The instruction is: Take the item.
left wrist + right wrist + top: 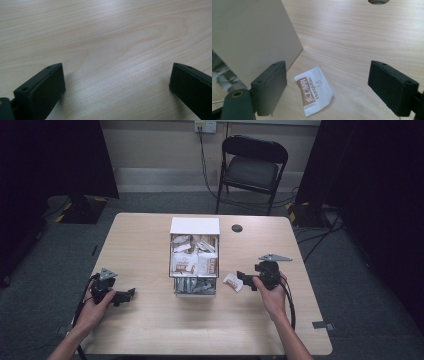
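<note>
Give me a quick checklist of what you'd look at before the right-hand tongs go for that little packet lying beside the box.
1. Right tongs open: ok, jaws stand wide apart.
2. Packet between the jaws: ok, it lies flat on the table, untouched.
3. Packet apart from the box: ok, though the box wall is close to one jaw.
4. Left tongs out of the way: ok, open, over bare wood across the table.
5. Room in the box for the packet: cannot tell.

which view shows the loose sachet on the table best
The right gripper view: the small white paper sachet with a brown printed band lies flat between the open right tool's jaws, lettering readable. The high view shows it as a tiny white patch beside the box. The left gripper view gives bare tabletop.
</note>
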### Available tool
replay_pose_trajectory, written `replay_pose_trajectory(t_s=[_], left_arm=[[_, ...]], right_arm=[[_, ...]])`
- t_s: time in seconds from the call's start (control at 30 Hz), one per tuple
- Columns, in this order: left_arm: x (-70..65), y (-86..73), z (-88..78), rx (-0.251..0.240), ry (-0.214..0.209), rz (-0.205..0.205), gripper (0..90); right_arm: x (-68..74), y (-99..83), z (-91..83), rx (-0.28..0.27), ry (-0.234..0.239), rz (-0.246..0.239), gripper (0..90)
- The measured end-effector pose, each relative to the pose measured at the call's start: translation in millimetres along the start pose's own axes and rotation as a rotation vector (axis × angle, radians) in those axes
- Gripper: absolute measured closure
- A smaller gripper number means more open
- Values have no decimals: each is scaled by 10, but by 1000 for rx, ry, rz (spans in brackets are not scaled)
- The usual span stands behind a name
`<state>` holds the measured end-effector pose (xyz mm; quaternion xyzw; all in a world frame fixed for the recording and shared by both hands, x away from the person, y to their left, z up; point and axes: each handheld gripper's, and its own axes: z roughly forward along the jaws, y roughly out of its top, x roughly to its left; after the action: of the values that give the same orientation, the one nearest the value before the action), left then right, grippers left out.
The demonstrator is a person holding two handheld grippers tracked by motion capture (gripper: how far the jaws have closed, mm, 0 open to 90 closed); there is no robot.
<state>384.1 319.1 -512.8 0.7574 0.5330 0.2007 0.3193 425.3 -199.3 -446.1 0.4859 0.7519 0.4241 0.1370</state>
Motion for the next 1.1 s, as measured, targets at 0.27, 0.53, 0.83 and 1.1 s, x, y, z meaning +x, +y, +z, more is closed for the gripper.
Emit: replay_pose_trajectory(t_s=[0.27, 0.53, 0.83, 1.1], left_arm=[[3, 0, -3, 3, -1, 5, 0], [3, 0, -2, 3, -1, 4, 0], [0, 0, 0, 0, 0, 0, 0], [0, 0, 0, 0, 0, 1, 0]], right_arm=[[52, -34, -272, -17, -4, -17, 149], [-75, -156, -553, -33, -28, 20, 149], [-333, -375, -805, 1, -110, 46, 150], [-609, -632, -882, 30, -191, 115, 153]])
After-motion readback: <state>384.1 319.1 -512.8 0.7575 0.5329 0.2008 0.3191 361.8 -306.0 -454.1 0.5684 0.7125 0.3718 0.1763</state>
